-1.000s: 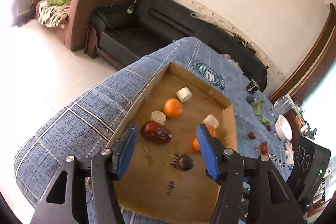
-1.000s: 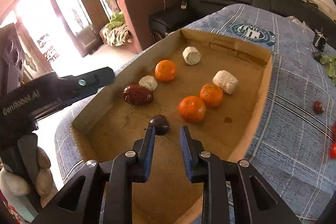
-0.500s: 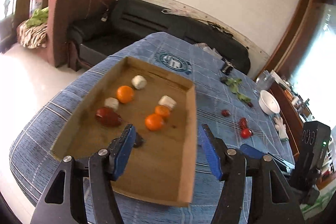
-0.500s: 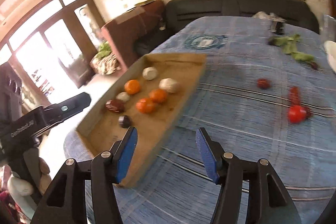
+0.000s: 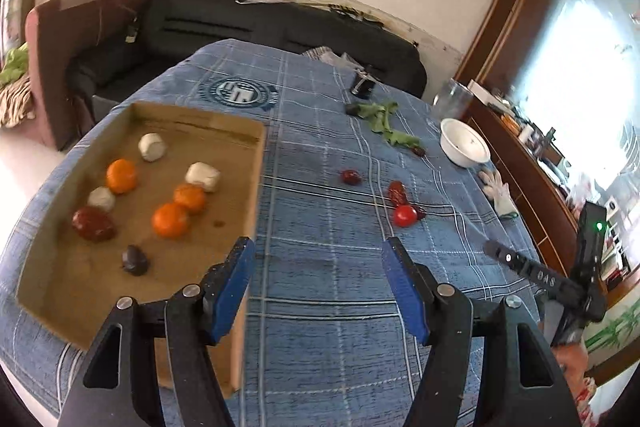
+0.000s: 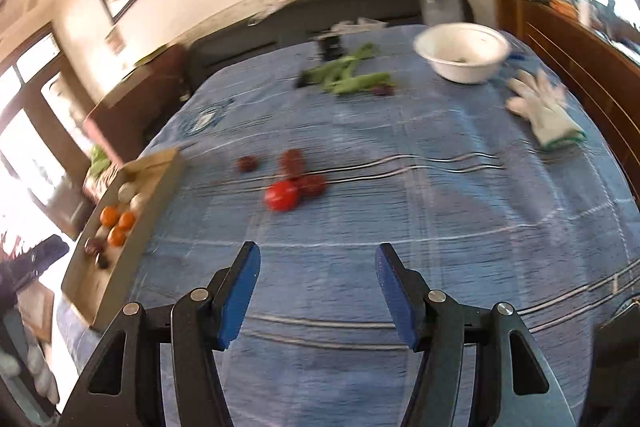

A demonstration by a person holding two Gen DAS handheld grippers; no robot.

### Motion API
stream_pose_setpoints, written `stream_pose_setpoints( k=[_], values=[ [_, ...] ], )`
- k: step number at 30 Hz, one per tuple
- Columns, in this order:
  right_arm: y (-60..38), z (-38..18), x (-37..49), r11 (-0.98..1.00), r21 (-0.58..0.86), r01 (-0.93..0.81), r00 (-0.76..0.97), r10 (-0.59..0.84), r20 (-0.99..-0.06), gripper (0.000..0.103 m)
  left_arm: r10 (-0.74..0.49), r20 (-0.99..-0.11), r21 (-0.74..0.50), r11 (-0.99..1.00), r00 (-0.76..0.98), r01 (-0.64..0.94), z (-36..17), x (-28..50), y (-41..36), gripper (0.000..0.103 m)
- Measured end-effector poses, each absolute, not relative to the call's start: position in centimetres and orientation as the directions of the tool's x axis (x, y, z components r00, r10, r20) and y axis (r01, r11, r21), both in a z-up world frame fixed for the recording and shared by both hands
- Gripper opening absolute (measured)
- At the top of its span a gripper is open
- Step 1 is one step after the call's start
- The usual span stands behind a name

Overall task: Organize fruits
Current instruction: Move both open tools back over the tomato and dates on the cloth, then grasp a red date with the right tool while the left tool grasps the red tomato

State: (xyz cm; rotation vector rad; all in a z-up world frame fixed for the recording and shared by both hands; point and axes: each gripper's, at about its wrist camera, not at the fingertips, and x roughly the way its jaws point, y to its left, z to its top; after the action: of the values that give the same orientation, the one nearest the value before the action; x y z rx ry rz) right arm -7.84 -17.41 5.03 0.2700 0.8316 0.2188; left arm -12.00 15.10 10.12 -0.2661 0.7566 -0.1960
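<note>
Left gripper [image 5: 316, 279]: jaws standing wide apart, holding nothing, hovering over the cloth just beside the tray's right wall.
Right gripper [image 6: 318, 285]: jaws also spread wide, empty, hanging over bare cloth with the loose fruit ahead of it; this view is smearing with motion blur.
Tray [image 5: 256, 195]: cardboard, sitting at the table's left edge; carrying three oranges [image 5: 170, 219], three pale lumps, a dark red fruit [image 5: 94, 223] and a small dark one [image 5: 135, 259].
Loose fruit: a tomato [image 6: 282, 195] lying near the table's middle, touching a dark red piece [image 6: 313, 185]; another red piece [image 6: 292, 159] just behind; a small dark one [image 6: 247, 163] a little toward the tray.
Other items: bowl [image 6: 460, 53], glove [image 6: 546, 115] and greens [image 6: 348, 77] lying toward the far right corner, well apart from the fruit.
Step in hand (judgement): right gripper seems to be going for the tomato cluster, for carrying to the tray.
Doing it well: bringing the jaws down around one piece only; the tomato is touching its neighbour, so coming in from its free side is looking safer.
Grip: closing gently, since the tomato is probably soft and round and likely to roll.
Risk: nudging the cluster and scattering it across the cloth.
Progress: eight pieces are lying in the tray, at least four still out.
</note>
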Motion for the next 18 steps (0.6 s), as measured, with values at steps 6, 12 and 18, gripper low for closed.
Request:
stream_pose_setpoints(
  k=[6,12,18],
  values=[
    [-17.9,4.3,-4.6,0.937,0.343,-0.069,0.639,0.305,-0.706,0.064,-0.282,-0.69,-0.28,0.953,0.667,0.113,8.3,-9.7,12.4,0.066],
    [-14.5,3.2,0.5,0.936,0.338,-0.102,0.607,0.327,-0.725,0.064,-0.292,-0.718,-0.265,0.954,0.632,0.14,6.6,-8.9,11.4,0.066],
    [-10.0,1.9,4.5,0.948,0.288,-0.138,0.569,0.314,-0.76,0.064,-0.291,-0.731,-0.275,0.954,0.617,0.124,5.7,-8.1,11.9,0.065]
  ],
)
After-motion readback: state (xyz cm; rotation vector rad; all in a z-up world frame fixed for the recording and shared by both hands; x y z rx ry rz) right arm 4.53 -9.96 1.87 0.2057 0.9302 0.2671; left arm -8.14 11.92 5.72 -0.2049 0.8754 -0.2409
